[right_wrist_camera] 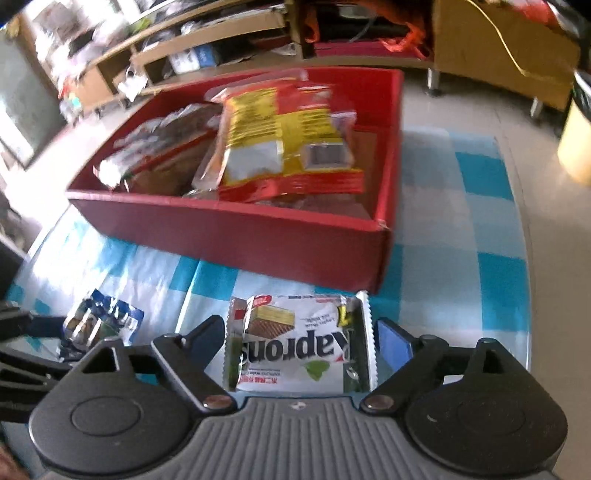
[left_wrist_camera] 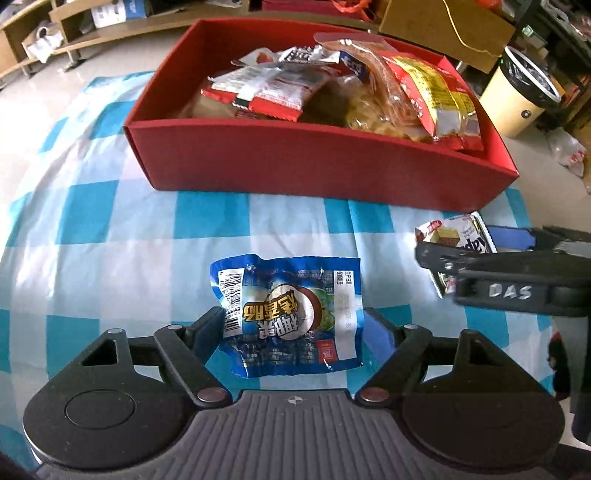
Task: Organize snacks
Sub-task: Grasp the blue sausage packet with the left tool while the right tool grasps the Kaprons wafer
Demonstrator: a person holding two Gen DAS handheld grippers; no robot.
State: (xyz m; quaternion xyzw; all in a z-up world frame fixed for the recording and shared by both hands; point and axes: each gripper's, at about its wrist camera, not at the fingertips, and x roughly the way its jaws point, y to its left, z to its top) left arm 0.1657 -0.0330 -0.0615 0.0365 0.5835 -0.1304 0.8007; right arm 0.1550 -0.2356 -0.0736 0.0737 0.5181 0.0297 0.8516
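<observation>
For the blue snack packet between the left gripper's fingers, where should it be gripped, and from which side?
Judging from the left wrist view, grip the blue packet across its puffed middle, coming from its near edge. It lies flat on the checkered cloth, and the left gripper is open with a finger already at each side edge, so closing there looks likeliest to hold.

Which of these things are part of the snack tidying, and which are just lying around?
Part of the job:
- blue snack packet
- white wafer packet
- red box holding snacks
- left tool, right tool

Just lying about:
- bin
- cardboard box
- shelves
</observation>
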